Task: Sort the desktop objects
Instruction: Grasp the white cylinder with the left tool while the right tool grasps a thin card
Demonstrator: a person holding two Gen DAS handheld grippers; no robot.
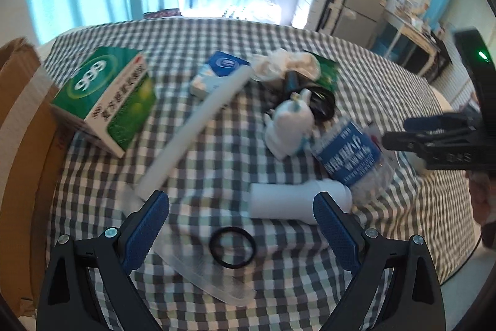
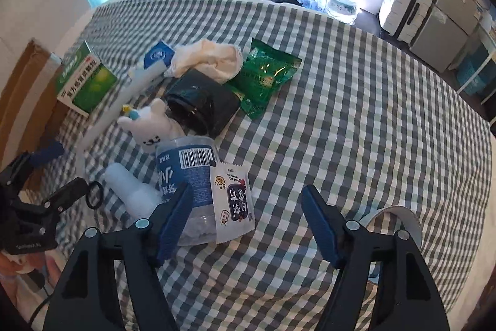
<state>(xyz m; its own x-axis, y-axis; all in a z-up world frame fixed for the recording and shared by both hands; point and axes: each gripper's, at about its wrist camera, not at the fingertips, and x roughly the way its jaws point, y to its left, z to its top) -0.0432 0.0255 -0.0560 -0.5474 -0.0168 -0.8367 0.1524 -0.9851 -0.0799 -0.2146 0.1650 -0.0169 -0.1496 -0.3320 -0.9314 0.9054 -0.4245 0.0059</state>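
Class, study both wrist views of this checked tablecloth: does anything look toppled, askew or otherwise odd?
Yes. The clear jar with the blue label lies on its side, a small printed sachet leaning against it. The white spray bottle is also tipped over, and the long white tube lies diagonally across the cloth.

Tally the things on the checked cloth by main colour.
Green: 2, medicine box, snack packet
Blue: 2, small carton, labelled bottle
White: 6, tube, plush toy, cloth, spray bottle, sachet, tape roll
Black: 2, ring, jar
Total: 12
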